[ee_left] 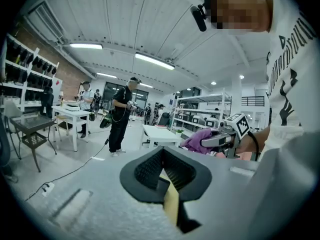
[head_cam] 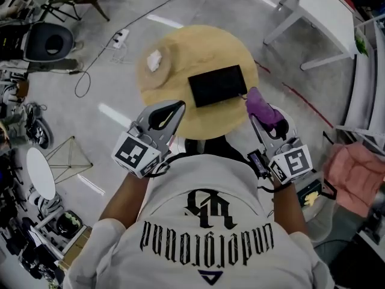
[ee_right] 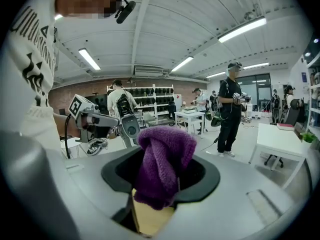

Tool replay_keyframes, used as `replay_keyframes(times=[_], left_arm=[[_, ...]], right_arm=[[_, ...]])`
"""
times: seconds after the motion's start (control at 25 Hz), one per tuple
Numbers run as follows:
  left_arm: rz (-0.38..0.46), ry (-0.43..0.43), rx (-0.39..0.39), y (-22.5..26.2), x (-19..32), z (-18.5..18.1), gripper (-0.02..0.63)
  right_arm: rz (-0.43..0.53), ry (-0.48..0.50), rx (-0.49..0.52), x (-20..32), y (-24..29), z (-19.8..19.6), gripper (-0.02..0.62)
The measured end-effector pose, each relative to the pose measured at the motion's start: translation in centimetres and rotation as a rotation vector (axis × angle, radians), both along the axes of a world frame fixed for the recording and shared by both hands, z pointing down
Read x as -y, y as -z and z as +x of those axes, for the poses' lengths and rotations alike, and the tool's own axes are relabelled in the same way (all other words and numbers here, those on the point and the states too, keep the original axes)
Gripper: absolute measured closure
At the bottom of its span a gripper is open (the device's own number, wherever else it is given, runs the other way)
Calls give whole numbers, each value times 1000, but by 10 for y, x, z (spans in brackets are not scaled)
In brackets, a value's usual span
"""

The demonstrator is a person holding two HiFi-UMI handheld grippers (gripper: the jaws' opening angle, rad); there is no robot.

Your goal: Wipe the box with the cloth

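Bunched purple cloth, flat black box

We see a round wooden table bearing a crumpled white wad (paper or tissue, we cannot tell); a power strip lies on the floor beyond, well apart from a white desk.

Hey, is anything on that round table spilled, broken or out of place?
Nothing looks spilled or broken. The black box lies flat on the round table. The only stray item is a crumpled white scrap left of it.
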State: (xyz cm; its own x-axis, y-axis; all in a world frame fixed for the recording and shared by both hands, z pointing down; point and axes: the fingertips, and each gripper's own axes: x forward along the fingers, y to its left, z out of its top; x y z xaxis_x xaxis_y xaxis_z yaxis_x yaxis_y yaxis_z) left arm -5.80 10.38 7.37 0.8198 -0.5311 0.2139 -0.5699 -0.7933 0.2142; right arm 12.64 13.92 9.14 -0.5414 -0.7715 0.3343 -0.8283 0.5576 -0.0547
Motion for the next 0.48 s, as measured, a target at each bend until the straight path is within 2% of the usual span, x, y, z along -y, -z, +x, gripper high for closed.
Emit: replay_keyframes(times=[0.36, 0.48], left_arm=[[-149, 52, 27, -77, 44, 9, 597], [-183, 60, 46, -99, 53, 15, 573]], right_arm=[[-105, 79, -97, 47, -57, 14, 411], [-137, 105, -140, 57, -85, 24, 410]])
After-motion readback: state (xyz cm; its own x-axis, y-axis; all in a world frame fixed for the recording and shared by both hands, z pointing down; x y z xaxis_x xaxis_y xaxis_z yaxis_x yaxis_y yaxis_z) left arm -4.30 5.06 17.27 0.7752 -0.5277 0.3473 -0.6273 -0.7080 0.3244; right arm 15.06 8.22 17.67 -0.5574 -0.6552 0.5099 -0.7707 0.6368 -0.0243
